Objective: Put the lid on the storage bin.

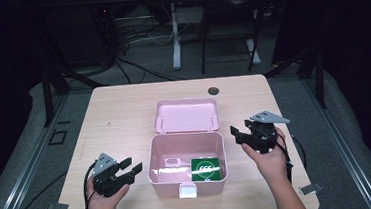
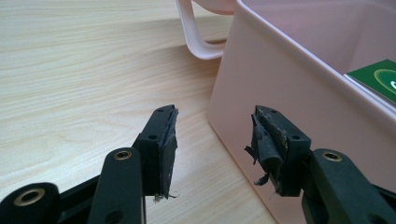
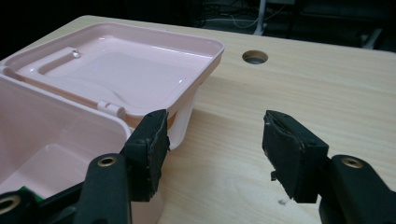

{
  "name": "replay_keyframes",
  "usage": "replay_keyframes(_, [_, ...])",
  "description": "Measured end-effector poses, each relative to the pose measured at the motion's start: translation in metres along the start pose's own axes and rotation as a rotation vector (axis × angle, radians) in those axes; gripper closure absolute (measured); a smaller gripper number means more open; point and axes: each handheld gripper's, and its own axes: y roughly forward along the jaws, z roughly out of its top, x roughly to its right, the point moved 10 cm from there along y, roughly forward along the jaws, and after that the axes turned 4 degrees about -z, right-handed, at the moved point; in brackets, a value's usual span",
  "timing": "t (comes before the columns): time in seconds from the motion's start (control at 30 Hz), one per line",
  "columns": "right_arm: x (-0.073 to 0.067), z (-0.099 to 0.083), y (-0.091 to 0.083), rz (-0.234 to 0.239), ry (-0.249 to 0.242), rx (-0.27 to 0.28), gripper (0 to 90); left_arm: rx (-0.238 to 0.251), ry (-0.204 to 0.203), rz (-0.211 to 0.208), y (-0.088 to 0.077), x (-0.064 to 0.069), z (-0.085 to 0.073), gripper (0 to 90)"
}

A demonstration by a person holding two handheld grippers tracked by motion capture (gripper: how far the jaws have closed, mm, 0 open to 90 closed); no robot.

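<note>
Sitting mid-surface, the pink box lies with its long axis left to right; its lid is flipped open away from the person, latch facing them. A green card rests flat in the near right corner. Left hand-held gripper just left of the box, jaws wide, empty. Right hand-held gripper just right of it, jaws wide, empty. Card print too small to read; its far part is cut off in the left gripper view.
</note>
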Motion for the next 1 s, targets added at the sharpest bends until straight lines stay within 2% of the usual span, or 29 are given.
replay_keyframes(0.2, [-0.005,-0.005,-0.002,0.038,0.019,-0.031,43.4,0.010,0.002,0.000,-0.001,0.000,0.003,50.5])
replay_keyframes(0.3, [-0.007,-0.006,-0.002,0.039,0.014,-0.031,44.2,0.022,0.009,0.005,-0.003,0.000,0.006,51.1])
replay_keyframes(0.43, [-0.012,-0.007,0.001,0.043,0.005,-0.038,46.1,0.033,-0.002,0.012,-0.006,-0.001,0.009,53.2])
replay_keyframes(0.6, [-0.025,-0.008,0.005,0.096,0.020,-0.074,47.1,0.039,0.002,0.013,-0.010,0.001,0.013,54.9])
replay_keyframes(0.8, [-0.035,0.000,0.008,0.135,-0.002,-0.136,47.1,0.039,0.019,-0.001,-0.010,0.007,0.019,57.2])
replay_keyframes(0.93, [-0.037,0.010,0.007,0.172,0.020,-0.173,47.5,0.046,0.038,-0.012,-0.008,0.012,0.021,57.7])
replay_keyframes(1.0, [-0.036,0.014,0.007,0.180,0.040,-0.192,47.4,0.031,0.038,-0.015,-0.007,0.013,0.020,57.6])
